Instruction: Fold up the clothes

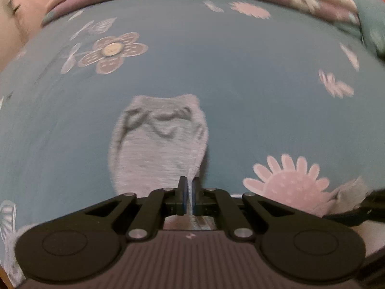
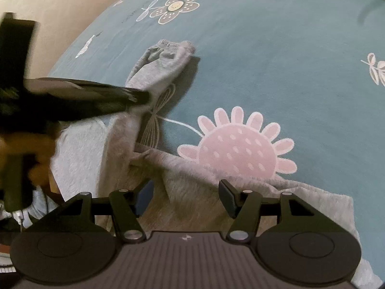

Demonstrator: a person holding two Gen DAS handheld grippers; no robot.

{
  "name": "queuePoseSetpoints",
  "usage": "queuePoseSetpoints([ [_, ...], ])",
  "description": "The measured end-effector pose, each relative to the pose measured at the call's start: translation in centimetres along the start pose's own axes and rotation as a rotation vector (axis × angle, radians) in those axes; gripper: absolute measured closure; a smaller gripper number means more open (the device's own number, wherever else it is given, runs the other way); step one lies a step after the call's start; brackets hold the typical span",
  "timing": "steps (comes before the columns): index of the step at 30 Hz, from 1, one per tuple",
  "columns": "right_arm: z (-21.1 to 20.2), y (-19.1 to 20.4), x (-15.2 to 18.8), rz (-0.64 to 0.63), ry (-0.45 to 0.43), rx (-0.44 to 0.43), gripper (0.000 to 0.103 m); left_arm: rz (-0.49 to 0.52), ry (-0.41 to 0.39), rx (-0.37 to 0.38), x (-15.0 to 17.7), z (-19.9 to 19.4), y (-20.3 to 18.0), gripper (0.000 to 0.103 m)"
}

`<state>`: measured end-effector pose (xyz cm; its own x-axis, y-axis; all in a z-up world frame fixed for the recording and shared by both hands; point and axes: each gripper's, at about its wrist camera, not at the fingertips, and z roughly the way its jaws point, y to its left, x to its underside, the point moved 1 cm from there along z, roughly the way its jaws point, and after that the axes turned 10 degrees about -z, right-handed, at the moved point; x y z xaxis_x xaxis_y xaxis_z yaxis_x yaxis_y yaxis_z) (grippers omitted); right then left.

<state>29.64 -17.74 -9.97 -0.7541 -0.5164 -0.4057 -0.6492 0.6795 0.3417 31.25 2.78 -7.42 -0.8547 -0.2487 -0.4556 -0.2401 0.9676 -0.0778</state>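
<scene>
1. My left gripper (image 1: 190,196) is clamped tight on a thin edge of the grey garment (image 1: 158,142); I can see a sliver of pale cloth pinched between the blue pads.
2. My right gripper (image 2: 186,196) stands wide, jaws apart, with grey cloth spread beneath and between them but nothing pressed by either pad.
3. From the left gripper the garment runs straight ahead, away from me, its long axis in line with the fingers, ending in a gathered, wrinkled band at the far end.
4. In the right view the left gripper (image 2: 134,96) comes in from the left, blurred, holding the cloth up off the bed near its middle; the near part sags toward my right jaws.
5. I judge the right hand the nearer one to the loose near edge, so that is where it should close.
6. The garment is a light heathered grey knit, soft and rumpled, lying on a teal bedsheet (image 2: 264,48) printed with pink flowers.
</scene>
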Motion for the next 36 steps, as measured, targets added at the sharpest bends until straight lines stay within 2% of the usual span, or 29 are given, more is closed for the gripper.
queuePoseSetpoints([
  [4,-0.1,0.4,-0.1,-0.001,0.011,0.002,0.038,-0.082,-0.016,0.002,-0.8,-3.2,3.8,0.102],
  [7,0.0,0.9,-0.4,-0.004,0.013,-0.001,0.037,-0.13,-0.002,-0.025,-0.5,-5.3,6.3,0.102],
  [10,0.2,1.4,-0.7,-0.013,0.015,0.0,0.037,-0.189,0.019,-0.053,1.1,-6.8,9.0,0.102],
  [15,0.7,2.7,-1.4,-0.041,0.025,-0.003,0.037,-0.191,0.063,-0.126,4.1,-8.4,11.8,0.102],
  [20,1.8,3.5,-2.6,-0.024,0.007,-0.05,0.034,-0.286,0.101,-0.102,6.0,-8.1,13.7,0.099],
  [22,2.5,3.5,-3.4,0.037,-0.023,-0.103,0.031,-0.3,0.123,-0.063,6.2,-7.2,13.9,0.094],
  [24,3.4,3.4,-4.4,0.102,-0.056,-0.165,0.024,-0.31,0.132,-0.043,6.4,-6.4,13.7,0.094],
  [25,4.0,3.4,-4.9,0.133,-0.071,-0.198,0.024,-0.305,0.142,-0.025,6.4,-5.7,13.6,0.092],
  [28,6.0,3.5,-5.8,0.2,-0.083,-0.22,0.025,-0.324,0.174,0.0,6.8,-4.4,13.6,0.083],
  [29,6.6,3.6,-6.1,0.218,-0.088,-0.22,0.028,-0.335,0.188,0.007,6.9,-4.1,13.8,0.075],
  [30,7.1,3.6,-6.4,0.231,-0.086,-0.21,0.047,-0.354,0.2,0.011,7.0,-3.8,14.1,0.07],
  [31,7.6,3.7,-6.6,0.237,-0.077,-0.187,0.062,-0.367,0.207,0.02,7.0,-3.7,14.4,0.07],
  [32,8.0,3.8,-6.8,0.244,-0.068,-0.163,0.091,-0.377,0.211,0.026,7.1,-3.6,14.8,0.069],
  [33,8.3,4.1,-6.9,0.246,-0.06,-0.133,0.096,-0.385,0.213,0.022,7.2,-3.7,15.2,0.067],
  [36,7.6,5.5,-7.1,0.212,-0.066,-0.161,0.096,-0.395,0.221,0.004,7.1,-3.7,16.6,0.062],
])
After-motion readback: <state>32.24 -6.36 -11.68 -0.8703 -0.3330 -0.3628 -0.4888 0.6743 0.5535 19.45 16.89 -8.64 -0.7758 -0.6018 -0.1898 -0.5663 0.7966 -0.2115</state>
